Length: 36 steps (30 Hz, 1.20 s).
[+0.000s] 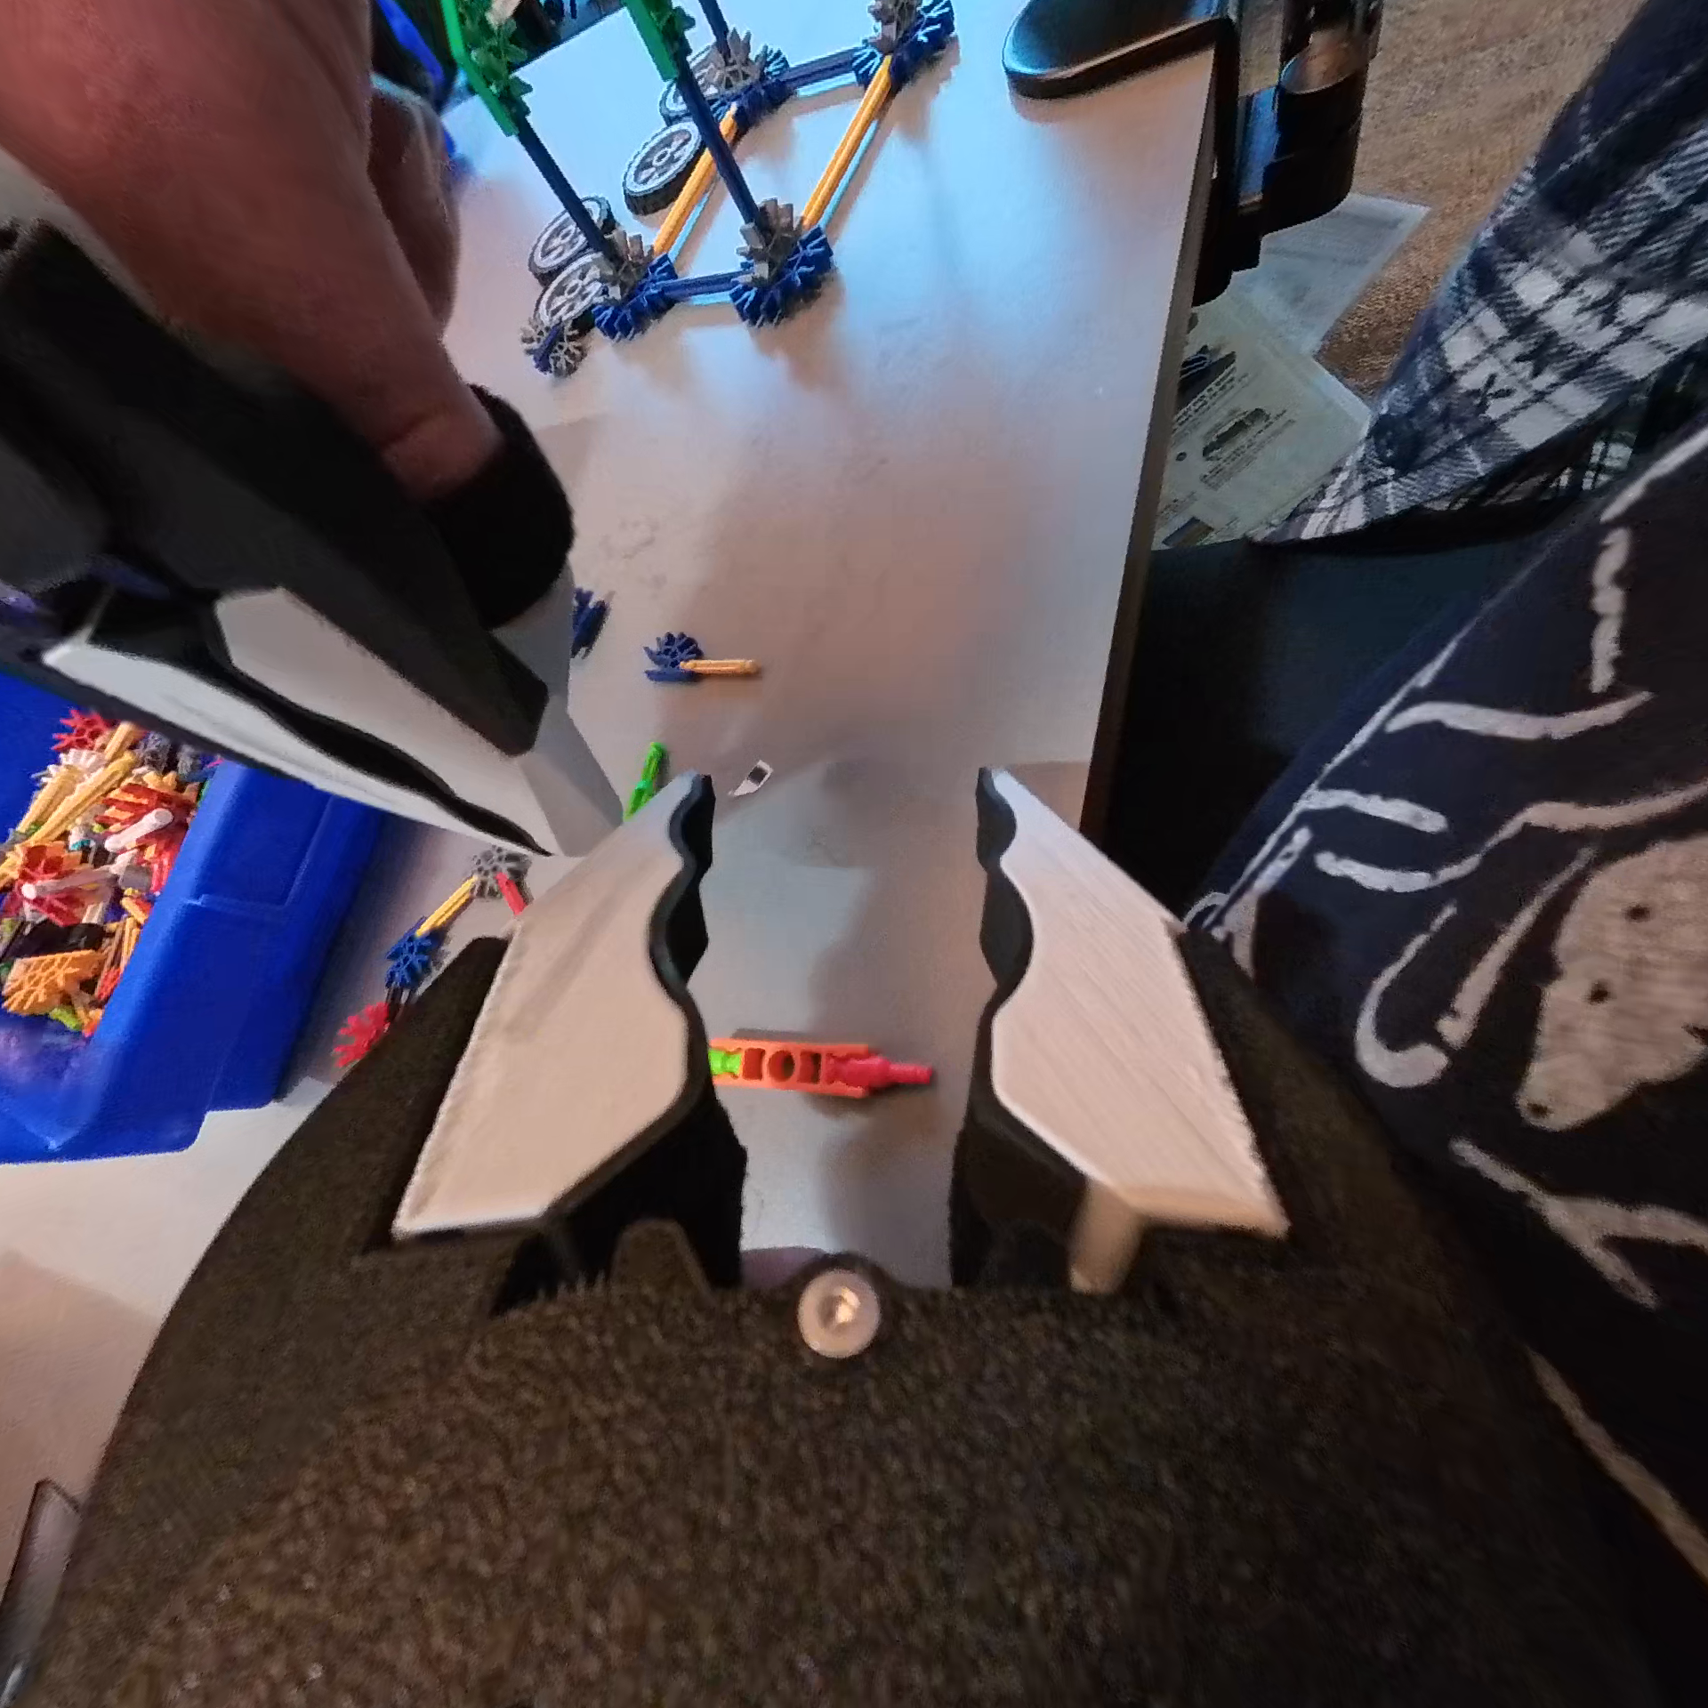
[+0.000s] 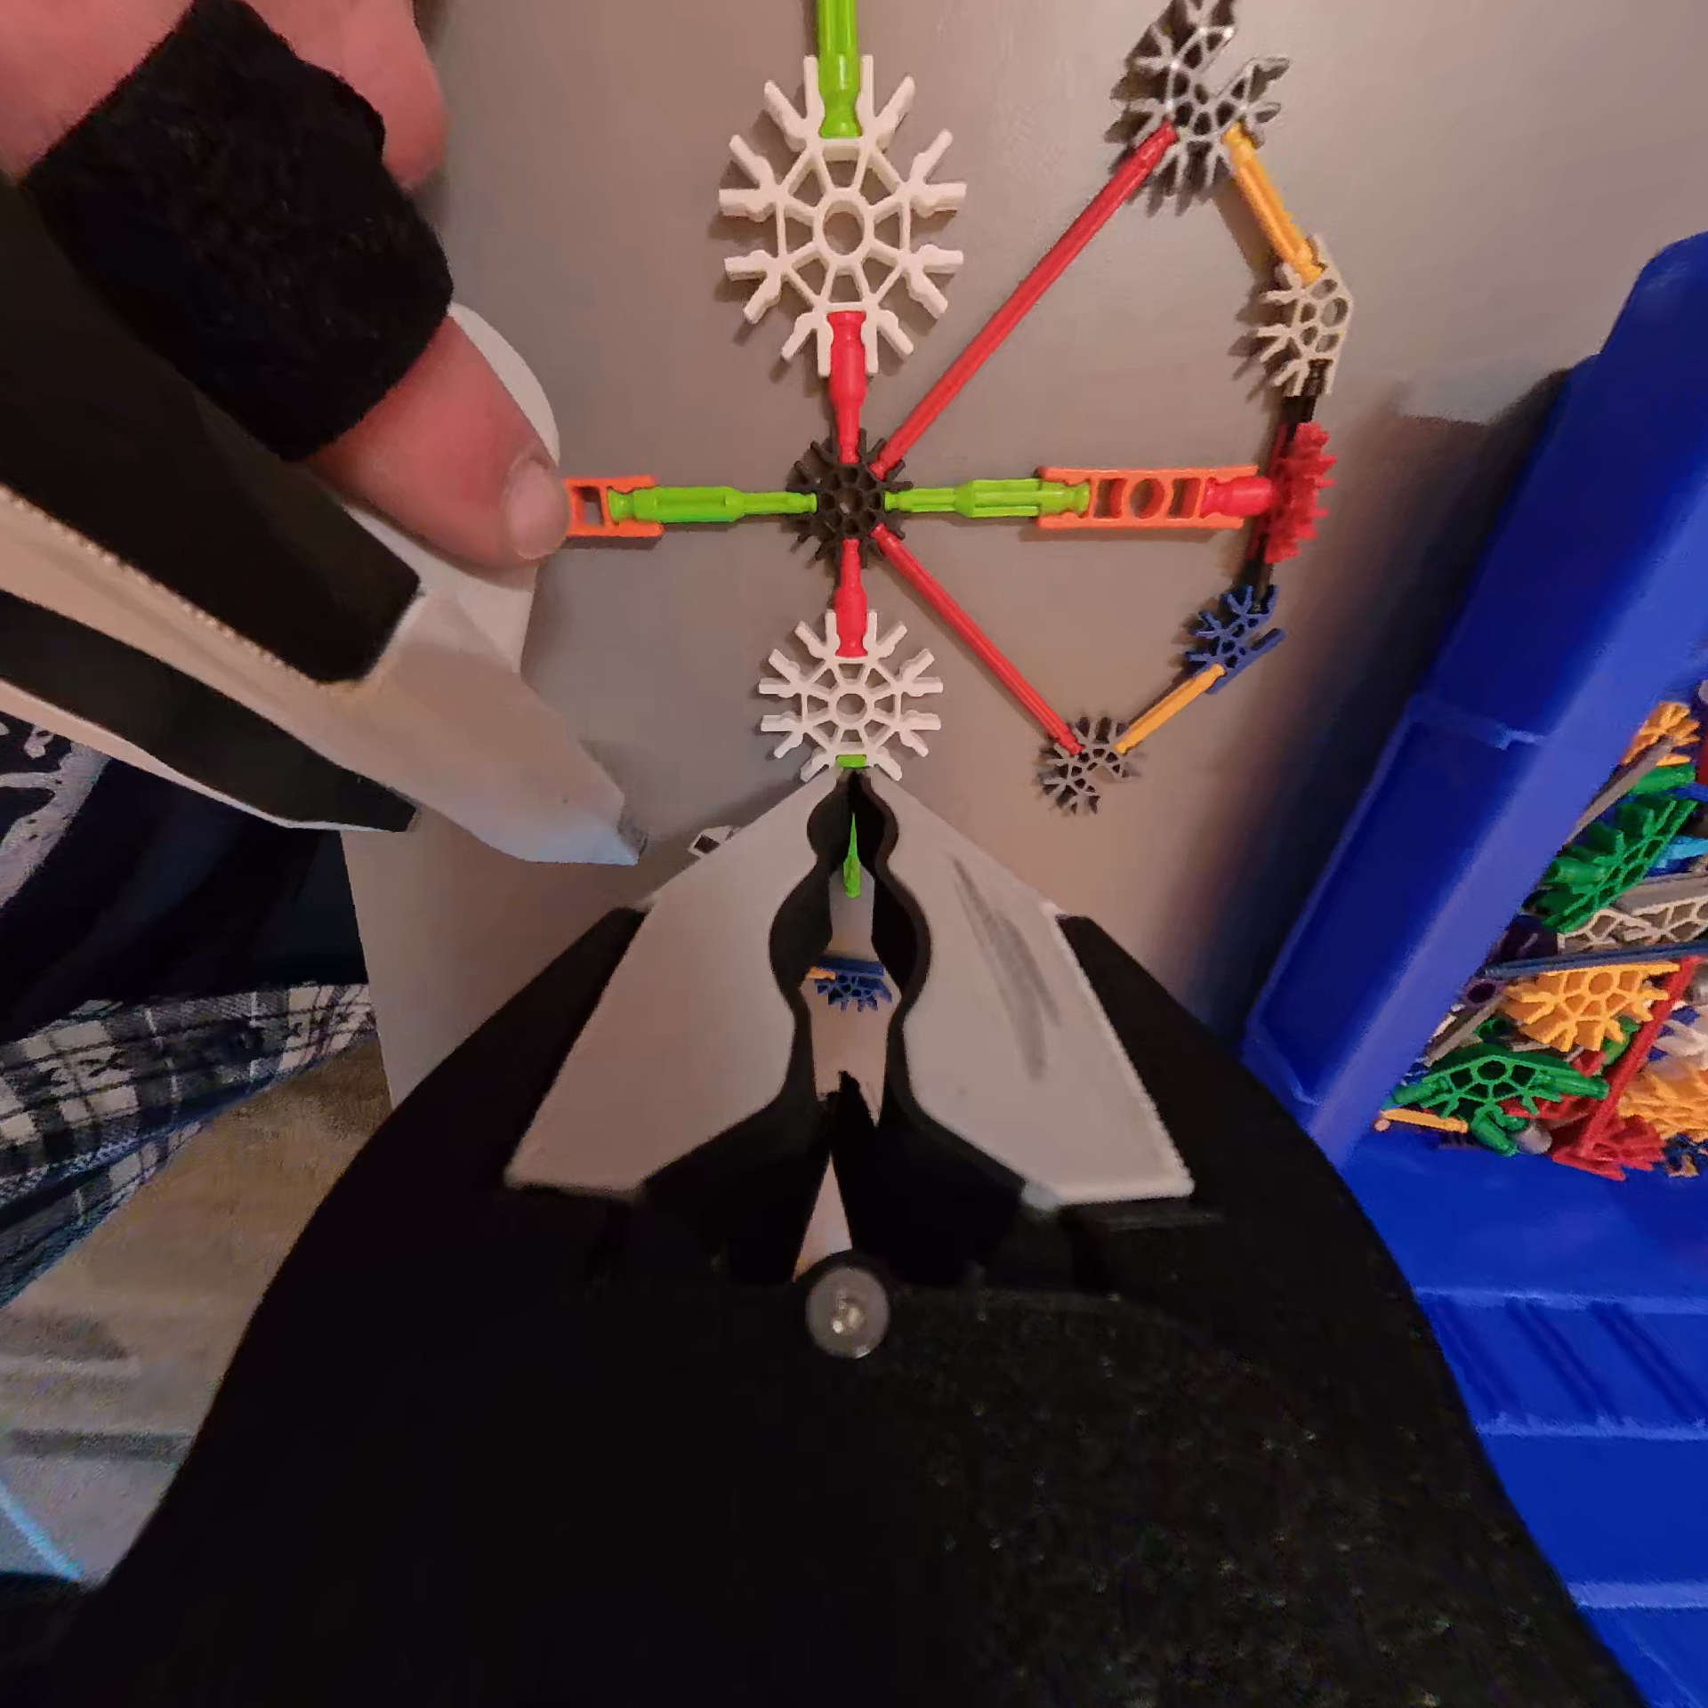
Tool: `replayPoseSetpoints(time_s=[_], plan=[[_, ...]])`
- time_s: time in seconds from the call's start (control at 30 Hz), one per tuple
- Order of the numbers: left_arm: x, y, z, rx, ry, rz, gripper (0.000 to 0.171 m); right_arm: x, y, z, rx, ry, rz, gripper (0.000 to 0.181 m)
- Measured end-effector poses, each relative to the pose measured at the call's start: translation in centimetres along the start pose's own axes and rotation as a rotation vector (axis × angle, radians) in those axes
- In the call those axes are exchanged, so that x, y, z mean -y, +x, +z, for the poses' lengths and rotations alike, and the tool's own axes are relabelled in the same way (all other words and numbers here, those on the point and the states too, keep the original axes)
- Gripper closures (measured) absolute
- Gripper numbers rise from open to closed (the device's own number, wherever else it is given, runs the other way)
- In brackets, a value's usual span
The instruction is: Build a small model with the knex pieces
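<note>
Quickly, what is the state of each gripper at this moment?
Left gripper: open, holding nothing, above the orange connector piece.
Right gripper: shut on the short green rod below the white snowflake connector.

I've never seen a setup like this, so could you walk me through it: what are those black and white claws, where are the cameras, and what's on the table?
They are hand-held grippers, one per hand, each carrying a camera looking along its fingers. The left gripper is open above a small orange connector piece on the grey table; a wheeled frame model stands farther off. The right gripper is shut on a green rod plugged into a white snowflake connector of a flat spoked build. A blue bin holds spare pieces.
</note>
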<state>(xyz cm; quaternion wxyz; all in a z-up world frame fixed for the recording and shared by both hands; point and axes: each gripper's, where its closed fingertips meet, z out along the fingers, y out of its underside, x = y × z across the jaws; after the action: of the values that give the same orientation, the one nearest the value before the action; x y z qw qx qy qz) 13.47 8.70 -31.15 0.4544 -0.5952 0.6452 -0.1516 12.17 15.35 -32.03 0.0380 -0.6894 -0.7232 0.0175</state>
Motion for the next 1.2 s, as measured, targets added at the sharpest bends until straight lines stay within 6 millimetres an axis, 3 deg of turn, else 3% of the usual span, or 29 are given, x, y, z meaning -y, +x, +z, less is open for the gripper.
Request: replayPoseSetpoints(time_s=[0.23,0.43,0.57,0.73,0.9,1.03,1.2], plan=[[0.1,0.0,0.1,-0.008,0.012,0.0,0.115,0.2,0.0,0.3,-0.005,-0.101,-0.039,0.181],[0.1,0.0,0.2,-0.015,0.012,-0.002,0.115,0.4,-0.1,0.1,0.06,-0.007,0.025,0.181],[0.1,-0.1,0.2,-0.016,0.013,-0.001,0.115,0.3,1.0,-1.9,0.021,0.127,0.109,0.173],[0.0,-0.1,0.4,-0.027,0.003,-0.006,0.115,-2.7,1.3,-4.0,-0.092,0.148,0.188,0.164],[-0.2,-0.2,0.5,-0.019,-0.004,0.001,0.115,-5.7,0.2,-2.5,-0.127,0.115,0.278,0.151],[-0.3,-0.4,0.6,-0.019,-0.011,-0.008,0.116,-6.1,-0.7,-1.2,-0.121,0.157,0.345,0.131],[-0.4,-0.6,0.5,-0.009,-0.014,-0.01,0.116,-5.8,-0.8,0.1,-0.116,0.212,0.39,0.136]])
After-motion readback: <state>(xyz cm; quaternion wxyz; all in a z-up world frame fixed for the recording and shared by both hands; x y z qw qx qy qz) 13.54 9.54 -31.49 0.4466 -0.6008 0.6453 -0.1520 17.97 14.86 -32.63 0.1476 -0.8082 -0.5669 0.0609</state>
